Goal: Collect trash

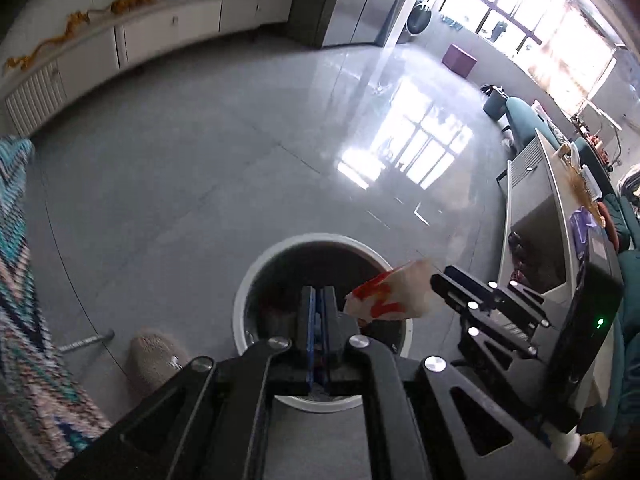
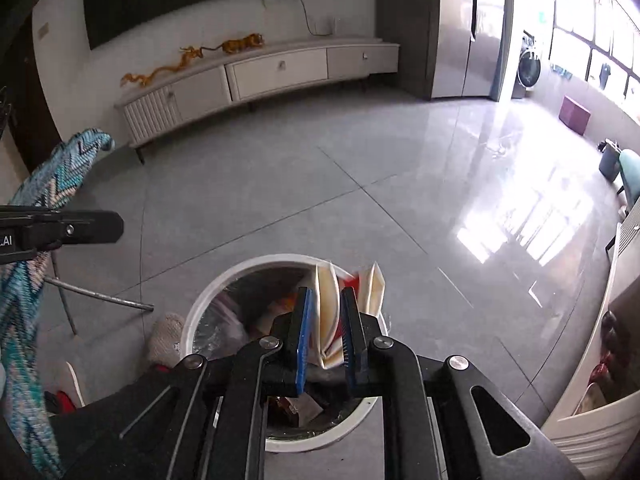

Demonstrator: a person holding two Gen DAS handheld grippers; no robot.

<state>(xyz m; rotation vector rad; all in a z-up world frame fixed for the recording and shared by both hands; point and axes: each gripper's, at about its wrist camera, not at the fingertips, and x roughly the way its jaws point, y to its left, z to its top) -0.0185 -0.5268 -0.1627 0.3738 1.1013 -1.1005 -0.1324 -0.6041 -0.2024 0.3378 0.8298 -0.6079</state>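
A round white trash bin (image 1: 245,292) stands on the grey floor right under both grippers. In the left wrist view my left gripper (image 1: 319,291) hangs over its mouth, blue pads together with nothing visible between them. My right gripper (image 2: 326,294) is shut on a folded cream and red paper wrapper (image 2: 329,312), which sticks out past its fingertips over the bin's (image 2: 216,284) far rim. The left wrist view shows that wrapper (image 1: 384,296) at the tip of the right gripper (image 1: 436,278). Plastic and wrappers lie inside the bin. The left gripper (image 2: 116,226) shows side on at the left edge.
A blue zigzag-patterned seat (image 1: 20,260) with metal legs stands left of the bin, and a furry slipper (image 2: 166,338) sits beside the bin. A low table (image 1: 552,200) with clutter is on the right. A long white TV cabinet (image 2: 260,76) lines the far wall.
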